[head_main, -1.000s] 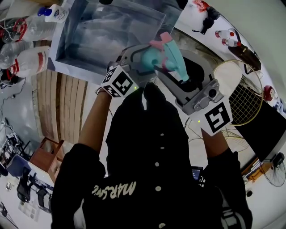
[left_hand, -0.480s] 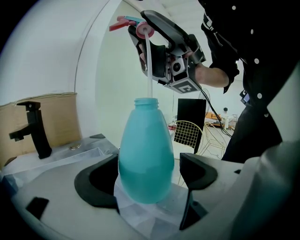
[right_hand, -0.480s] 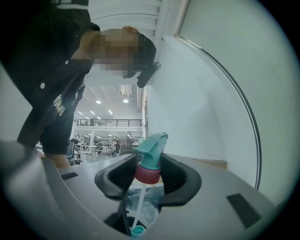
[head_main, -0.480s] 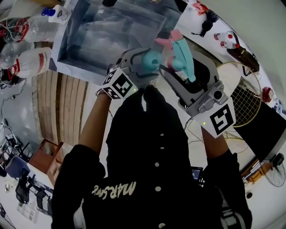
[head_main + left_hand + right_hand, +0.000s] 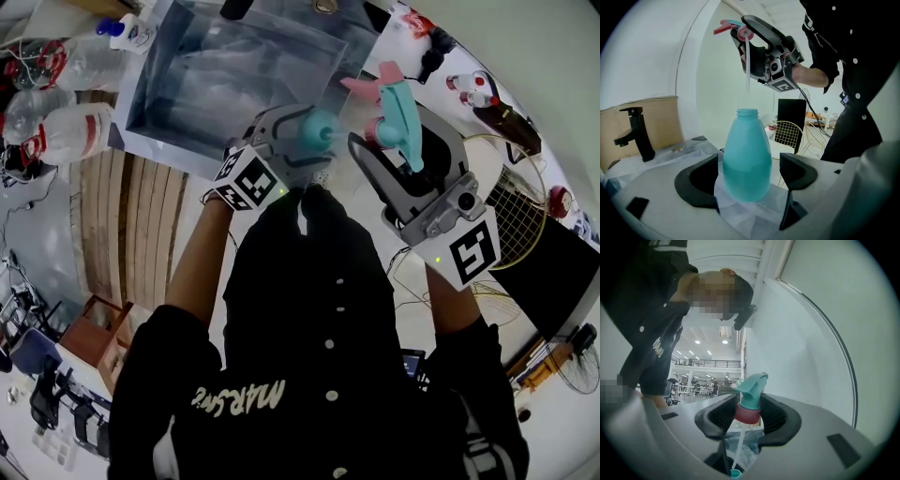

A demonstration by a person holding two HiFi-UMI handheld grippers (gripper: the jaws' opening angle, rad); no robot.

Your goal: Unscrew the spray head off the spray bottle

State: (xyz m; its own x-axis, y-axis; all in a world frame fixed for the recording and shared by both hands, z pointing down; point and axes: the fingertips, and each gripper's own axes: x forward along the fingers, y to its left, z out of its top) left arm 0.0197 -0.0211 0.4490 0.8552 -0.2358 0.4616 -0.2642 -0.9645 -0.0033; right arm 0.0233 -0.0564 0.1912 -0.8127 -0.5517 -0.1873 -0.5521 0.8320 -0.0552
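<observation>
The teal spray bottle (image 5: 746, 157) stands upright between the pads of my left gripper (image 5: 302, 139), which is shut on it. Its neck (image 5: 747, 113) is bare and open. My right gripper (image 5: 751, 417) is shut on the pink collar of the teal spray head (image 5: 751, 394). The head hangs above and to the right of the bottle (image 5: 320, 124) in the head view, fully apart from it. The white dip tube (image 5: 746, 65) dangles from the head (image 5: 395, 94) with its end just above the neck.
A clear plastic bin (image 5: 150, 89) sits beyond the grippers. Plastic bottles (image 5: 58, 131) lie at the far left. A racket (image 5: 514, 202) and small items rest at the right. A black tap-shaped fixture (image 5: 640, 133) and cardboard (image 5: 661, 122) stand left of the bottle.
My right gripper has lifted the spray head up and to the right, drawing the dip tube out of the bottle. The left gripper and bottle have stayed almost still.
</observation>
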